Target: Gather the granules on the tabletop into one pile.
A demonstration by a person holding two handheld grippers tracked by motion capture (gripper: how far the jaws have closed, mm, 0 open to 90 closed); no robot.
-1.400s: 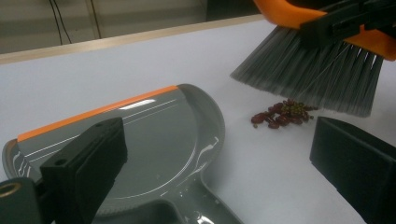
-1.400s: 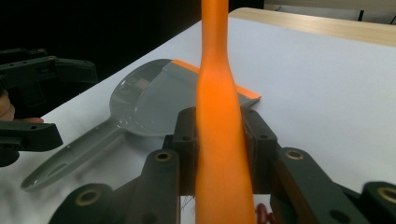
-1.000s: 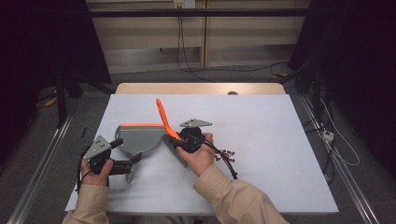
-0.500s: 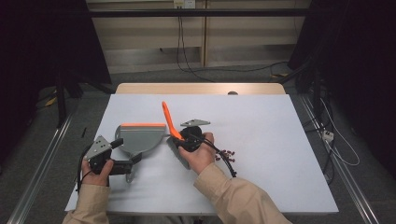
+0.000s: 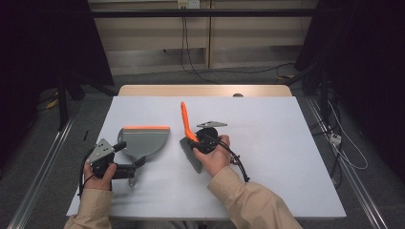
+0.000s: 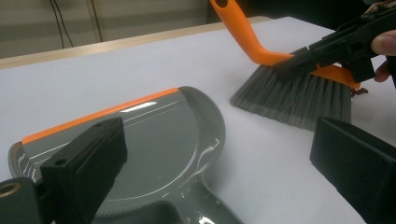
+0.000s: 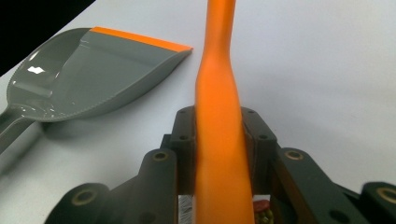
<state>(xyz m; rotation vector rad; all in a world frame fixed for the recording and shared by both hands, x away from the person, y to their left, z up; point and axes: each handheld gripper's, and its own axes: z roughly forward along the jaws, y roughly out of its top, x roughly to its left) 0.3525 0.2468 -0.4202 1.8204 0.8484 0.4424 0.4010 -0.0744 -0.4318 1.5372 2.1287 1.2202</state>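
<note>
White counter (image 5: 286,157) carries a light, stiff-handled brush (image 5: 187,125) at the dustpan's (image 5: 143,141) three o'clock, right tool (image 7: 219,154) clenched on its smooth orange handle above soft bristles, left tool (image 6: 219,158) released around the dustpan handle.

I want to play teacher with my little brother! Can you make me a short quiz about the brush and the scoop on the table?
1. True or false: the right gripper is shut on the brush's orange handle.
2. What colour is the strip on the dustpan's front edge? A) blue B) orange C) green
3. Fill in: in the left gripper view, the brush's grey bristles rest on the ____ beside the dustpan, not in it.

Key
1. True: both jaws press the handle from either side.
2. B.
3. Table.
</note>
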